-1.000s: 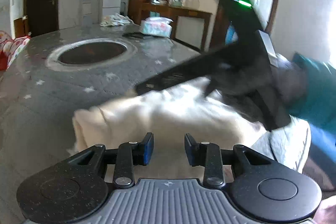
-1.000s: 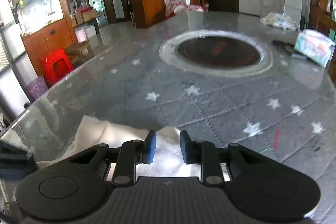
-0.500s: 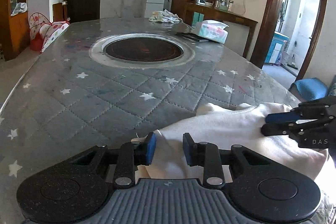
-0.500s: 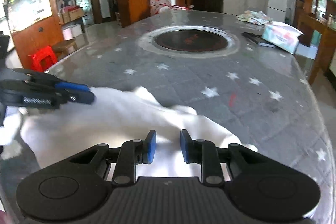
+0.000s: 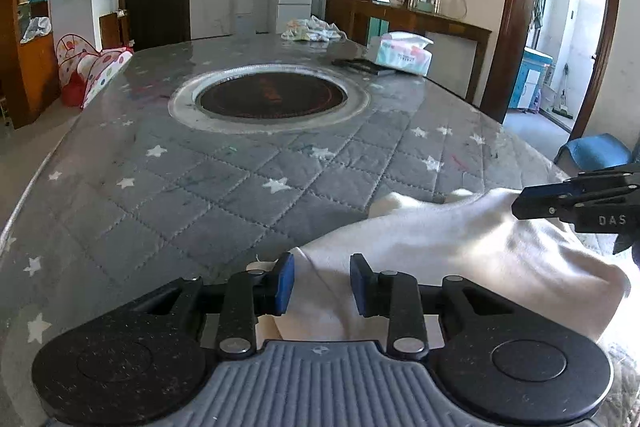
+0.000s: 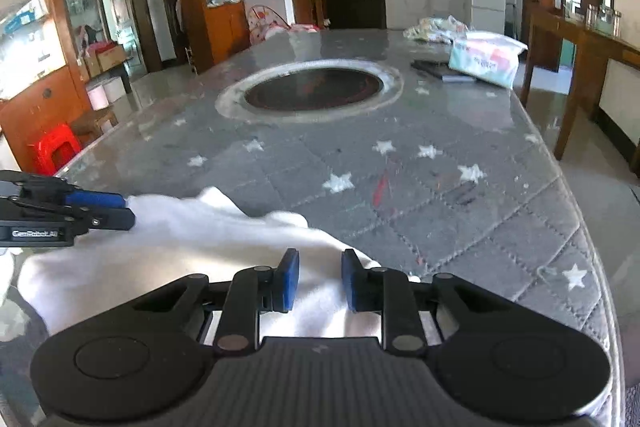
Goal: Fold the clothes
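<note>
Cream soft cloth garment (image 5: 460, 251), bunched on grey quilted surface (image 5: 224, 187). Left gripper (image 5: 322, 283) and right gripper (image 6: 320, 279), each partly closed, pinching cloth. Step: spreading; next calls for laying flat.

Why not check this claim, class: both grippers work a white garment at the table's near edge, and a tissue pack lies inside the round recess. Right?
Not quite. The left wrist view shows the tissue pack beyond the round recess, near the table's far edge. The rest holds.

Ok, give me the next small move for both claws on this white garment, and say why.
Probably carry both claws forward and lay the white garment flat: the left claw, jaws just opened slightly, and right claw each have cloth between their pads, bunched at the near edge of the table.
</note>
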Demonstrator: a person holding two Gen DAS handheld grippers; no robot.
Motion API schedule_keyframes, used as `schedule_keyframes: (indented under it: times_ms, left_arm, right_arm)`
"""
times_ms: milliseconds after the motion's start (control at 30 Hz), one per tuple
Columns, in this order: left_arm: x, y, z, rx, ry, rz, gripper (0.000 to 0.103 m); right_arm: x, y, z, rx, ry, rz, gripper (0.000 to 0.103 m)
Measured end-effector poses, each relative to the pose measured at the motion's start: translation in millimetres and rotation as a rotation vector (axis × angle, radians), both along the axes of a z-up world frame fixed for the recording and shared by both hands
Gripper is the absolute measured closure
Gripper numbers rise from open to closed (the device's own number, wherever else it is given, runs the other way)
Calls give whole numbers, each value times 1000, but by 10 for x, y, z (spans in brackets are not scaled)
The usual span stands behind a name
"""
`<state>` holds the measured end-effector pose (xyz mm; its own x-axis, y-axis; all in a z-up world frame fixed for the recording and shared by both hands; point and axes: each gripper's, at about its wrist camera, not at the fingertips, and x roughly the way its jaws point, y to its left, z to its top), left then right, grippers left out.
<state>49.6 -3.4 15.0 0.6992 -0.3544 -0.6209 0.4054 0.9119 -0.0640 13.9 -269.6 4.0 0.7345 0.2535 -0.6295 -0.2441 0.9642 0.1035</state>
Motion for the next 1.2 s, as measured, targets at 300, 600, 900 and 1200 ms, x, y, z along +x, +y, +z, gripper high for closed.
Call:
schedule_keyframes:
  times_ms: [300, 600, 900, 1200]
  left_arm:
    - [-403, -135, 156, -25, -19, -65, 62]
    - [-696, -165, 37, -3, 3, -73, 62]
    - [-771, -97, -42, -6, 5, -42, 61]
    - [-806, -44, 10, -29, 6, -8, 58]
  right_arm:
    - [-203, 116, 100, -23, 5, 54, 77]
    - [-619, 230, 103, -46, -3, 125, 73]
    - [-1082, 143, -29, -85, -18, 101, 73]
    - [-1186, 129, 42, -90, -59, 112, 73]
